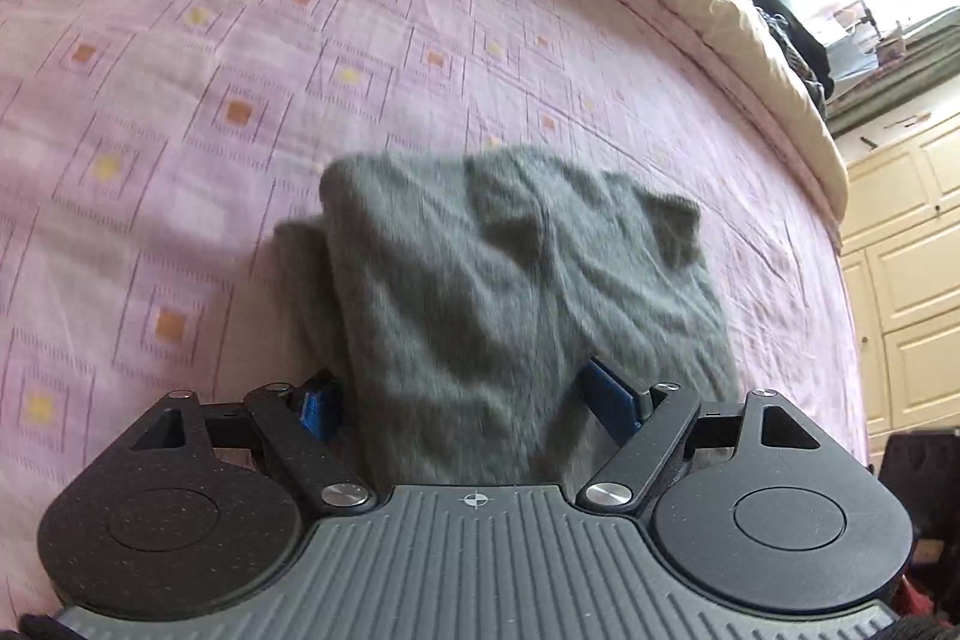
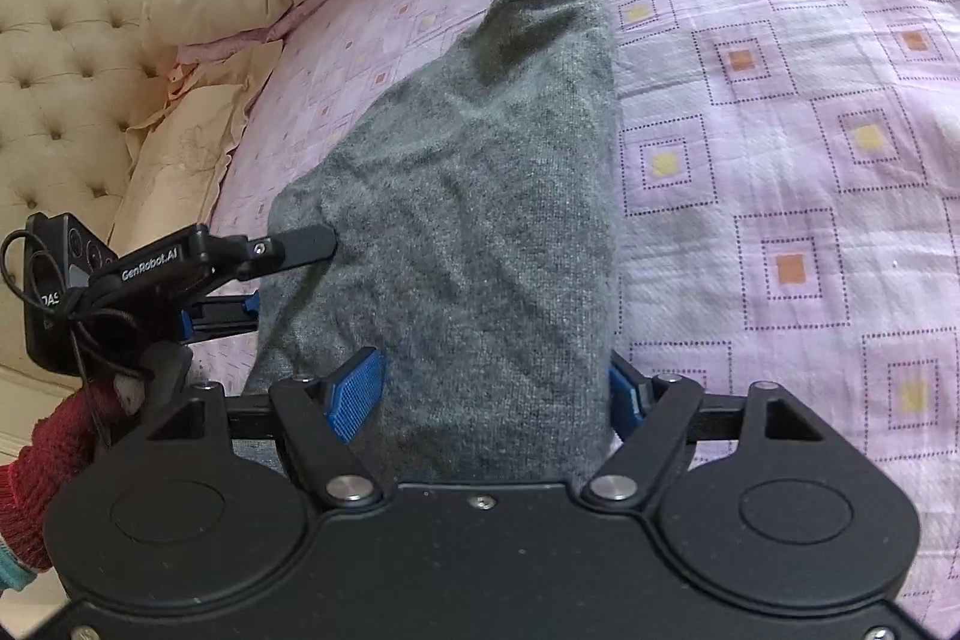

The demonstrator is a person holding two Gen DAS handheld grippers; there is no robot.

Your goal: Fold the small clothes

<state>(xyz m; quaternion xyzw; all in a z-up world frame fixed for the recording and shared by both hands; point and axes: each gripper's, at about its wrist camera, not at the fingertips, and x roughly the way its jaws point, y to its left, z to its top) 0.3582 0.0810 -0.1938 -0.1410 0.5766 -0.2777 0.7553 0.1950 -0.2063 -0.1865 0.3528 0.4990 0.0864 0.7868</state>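
A grey knitted garment (image 1: 480, 292) lies folded on the pink patterned bedsheet (image 1: 180, 70). Its near edge drapes between the blue pads of my left gripper (image 1: 468, 400), whose jaws stand wide apart around the cloth. In the right wrist view the same garment (image 2: 480, 220) runs lengthwise away from my right gripper (image 2: 498, 394), whose blue pads (image 2: 354, 388) also stand apart on either side of it. The left gripper (image 2: 300, 244) shows there at the garment's left edge, with one finger over the cloth and the other under it.
A cream duvet (image 1: 720, 10) lies along the far edge of the bed. Pillows (image 2: 180, 148) and a tufted headboard (image 2: 66, 40) are at the left. Cream cabinets (image 1: 900, 250) stand at the right beside the bed.
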